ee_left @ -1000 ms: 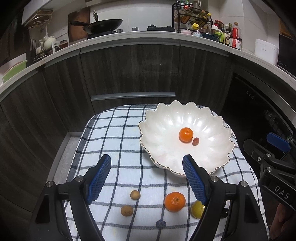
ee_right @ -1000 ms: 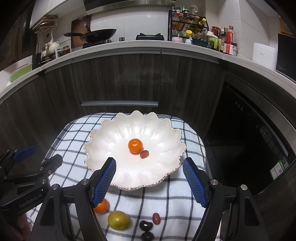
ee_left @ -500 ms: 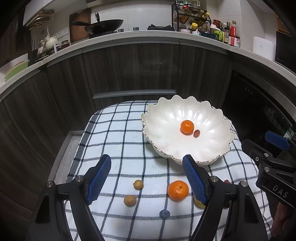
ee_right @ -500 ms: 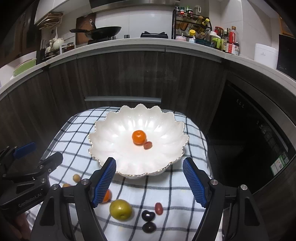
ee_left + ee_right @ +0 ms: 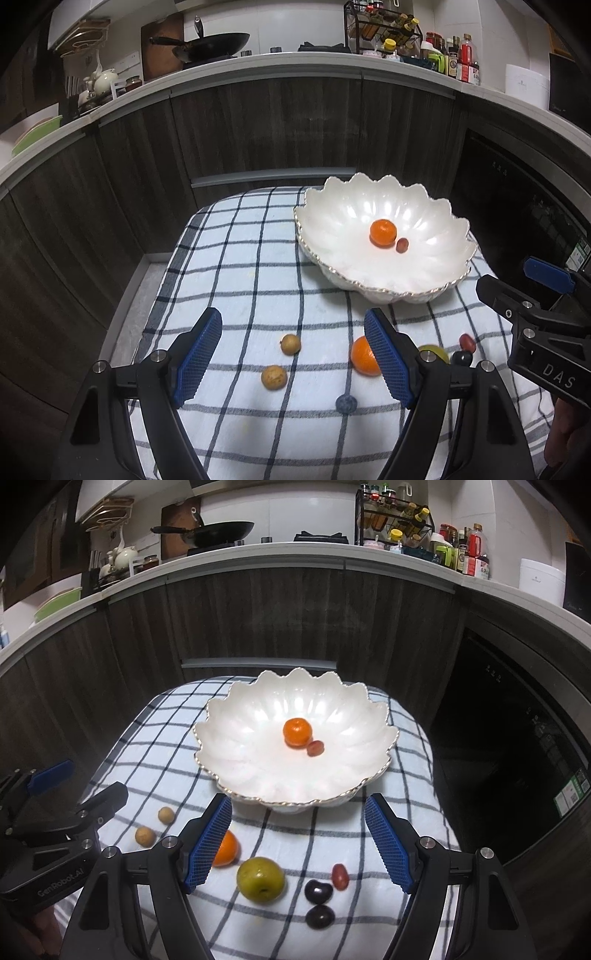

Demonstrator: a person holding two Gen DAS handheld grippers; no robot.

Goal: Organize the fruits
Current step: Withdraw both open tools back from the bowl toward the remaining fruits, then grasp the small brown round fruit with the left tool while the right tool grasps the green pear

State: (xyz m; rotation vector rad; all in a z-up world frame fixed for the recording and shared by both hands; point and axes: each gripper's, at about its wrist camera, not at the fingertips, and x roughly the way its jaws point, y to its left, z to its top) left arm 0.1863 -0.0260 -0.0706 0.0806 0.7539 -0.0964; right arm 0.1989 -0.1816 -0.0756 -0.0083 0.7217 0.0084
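A white scalloped bowl (image 5: 332,225) (image 5: 236,738) holds an orange mandarin (image 5: 383,232) (image 5: 297,732) and a small red fruit (image 5: 402,245) (image 5: 315,748). On the checked cloth lie two brown longans (image 5: 290,344) (image 5: 273,377), a blueberry (image 5: 345,403), a mandarin (image 5: 362,357) (image 5: 226,848), a green fruit (image 5: 260,879), a red grape tomato (image 5: 340,876) and two dark grapes (image 5: 318,891) (image 5: 319,916). My left gripper (image 5: 293,356) is open above the longans. My right gripper (image 5: 297,843) is open above the green fruit.
The cloth (image 5: 240,266) covers a small table in front of dark cabinets (image 5: 258,129). A counter above carries a wok (image 5: 210,40), a spice rack (image 5: 384,29) and bottles. A dark oven front (image 5: 517,738) stands at the right.
Both grippers have drawn back from the bowl, toward the near edge. More of the loose fruit now shows between the fingers. Nothing was picked up.
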